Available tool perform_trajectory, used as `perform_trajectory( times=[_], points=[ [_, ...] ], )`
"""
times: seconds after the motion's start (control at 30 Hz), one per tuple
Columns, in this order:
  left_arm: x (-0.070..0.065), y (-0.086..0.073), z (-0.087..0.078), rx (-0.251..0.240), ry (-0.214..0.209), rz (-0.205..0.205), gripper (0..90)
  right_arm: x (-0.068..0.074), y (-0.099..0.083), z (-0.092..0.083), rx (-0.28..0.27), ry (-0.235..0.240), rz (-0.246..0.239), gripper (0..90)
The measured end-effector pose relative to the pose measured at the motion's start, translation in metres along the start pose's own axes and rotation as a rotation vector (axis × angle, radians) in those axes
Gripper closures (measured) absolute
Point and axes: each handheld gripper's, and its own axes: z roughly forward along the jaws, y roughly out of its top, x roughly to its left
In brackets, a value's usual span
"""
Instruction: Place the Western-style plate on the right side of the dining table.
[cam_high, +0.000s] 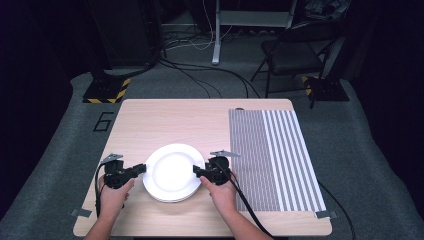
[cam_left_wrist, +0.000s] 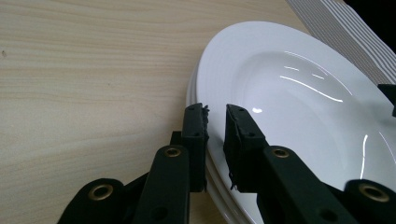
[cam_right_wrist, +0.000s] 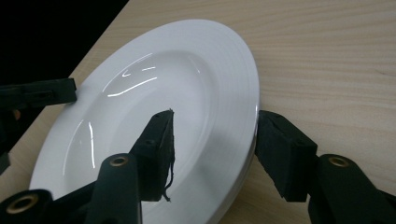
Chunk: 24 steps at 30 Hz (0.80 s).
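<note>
The top plate (cam_high: 172, 170) of the stack is clamped at its rim by the left tool (cam_left_wrist: 215, 122); the right tool (cam_right_wrist: 212, 135) straddles the opposite rim, jaws apart. Closing, then lifting evenly, is likely called for next.

Glossy white deep-rimmed plate (cam_high: 172, 170) — topmost of a stack, perhaps three — level, near the table's front edge

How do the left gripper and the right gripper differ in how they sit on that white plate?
The left gripper is shut on the top plate's left rim; the right gripper straddles the right rim with its jaws apart, not pressing. Left jaws stand narrow, right jaws wide. Both are black, hand-held, and point inward at the plate stack from opposite sides.
</note>
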Motion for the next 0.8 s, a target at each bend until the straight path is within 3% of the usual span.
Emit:
perform_trajectory(
  times=[0.13,0.4,0.8],
  points=[
    [0.000,0.000,0.000,-0.003,0.003,0.002,78.6,-0.005,0.004,-0.008,0.008,0.040,0.012,50.1],
    [0.000,0.000,0.000,-0.006,0.002,0.001,78.7,-0.010,0.006,-0.011,0.040,0.069,0.039,56.6],
    [0.000,0.000,0.001,-0.007,0.001,-0.002,78.8,-0.025,0.000,-0.009,0.068,0.143,0.168,65.2]
  ],
)
